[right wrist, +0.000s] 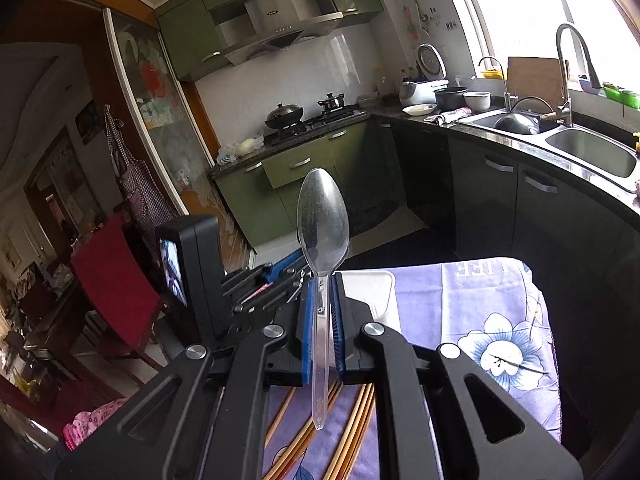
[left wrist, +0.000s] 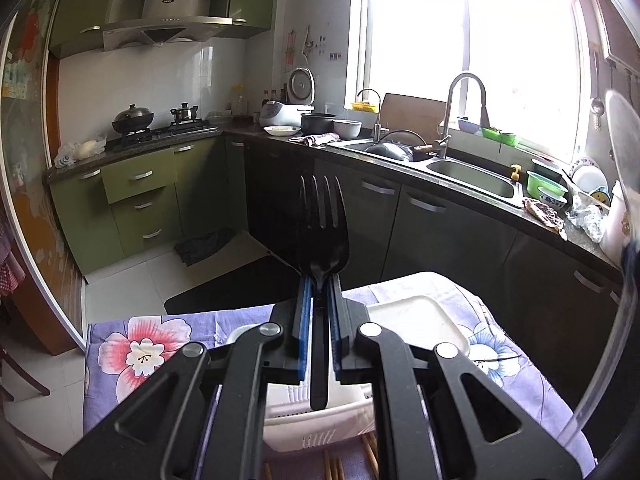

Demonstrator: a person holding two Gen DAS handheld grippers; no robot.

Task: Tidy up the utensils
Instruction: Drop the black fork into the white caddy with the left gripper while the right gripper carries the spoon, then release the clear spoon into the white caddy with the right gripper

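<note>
My left gripper [left wrist: 319, 280] is shut on a black plastic fork [left wrist: 322, 232], tines pointing up and away, held above a white slotted basket [left wrist: 320, 428] and a white square tray [left wrist: 416, 320] on the flowered cloth. My right gripper [right wrist: 322, 280] is shut on a clear plastic spoon [right wrist: 323, 224], bowl up, above several wooden chopsticks [right wrist: 352, 432] lying on the cloth. The left gripper's body [right wrist: 200, 280] shows at the left of the right wrist view. The clear spoon [left wrist: 624, 152] shows blurred at the right edge of the left wrist view.
The table carries a purple flowered cloth [left wrist: 132, 348], also in the right wrist view [right wrist: 480, 320]. Chopsticks [left wrist: 336, 468] lie below the basket. Beyond are dark kitchen cabinets [left wrist: 440, 220], a sink [left wrist: 472, 176], a stove [left wrist: 160, 132] and a red chair [right wrist: 116, 280].
</note>
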